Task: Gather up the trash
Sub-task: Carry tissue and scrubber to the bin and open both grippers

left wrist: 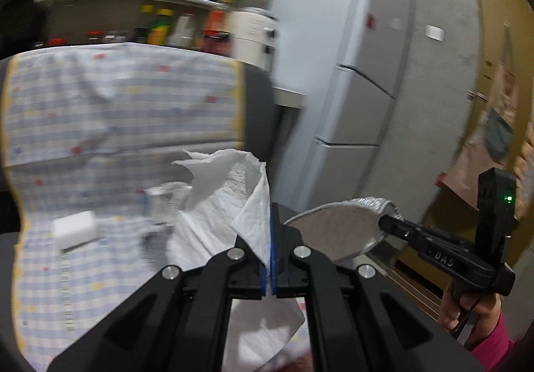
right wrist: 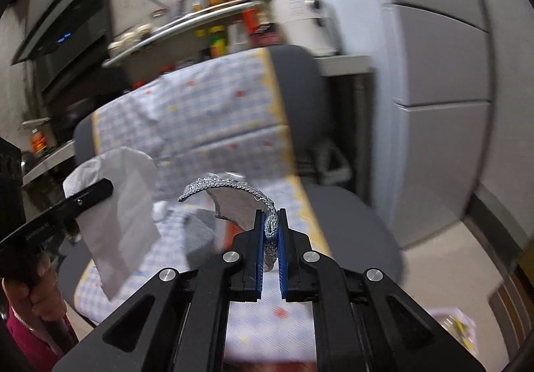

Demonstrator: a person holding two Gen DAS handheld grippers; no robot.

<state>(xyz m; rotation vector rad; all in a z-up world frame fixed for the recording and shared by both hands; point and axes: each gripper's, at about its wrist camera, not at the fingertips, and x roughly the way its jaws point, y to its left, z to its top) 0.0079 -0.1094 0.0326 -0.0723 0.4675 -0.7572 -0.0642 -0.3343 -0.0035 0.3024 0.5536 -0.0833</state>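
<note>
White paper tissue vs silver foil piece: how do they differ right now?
The crumpled white paper tissue is soft and hangs limp; the silver foil piece is stiff and keeps its curved shape. The tissue sits in the left gripper, the foil in the right gripper. Both are pinched at one edge, lifted above the chair.

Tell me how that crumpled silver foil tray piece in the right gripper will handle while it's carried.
The crumpled silver foil tray piece is probably light and thin: the right gripper holds it up by its rolled rim alone. It seems to keep its curved shape rather than drooping like the white paper towel. Its torn edge suggests it could bend or tear easily.
</note>
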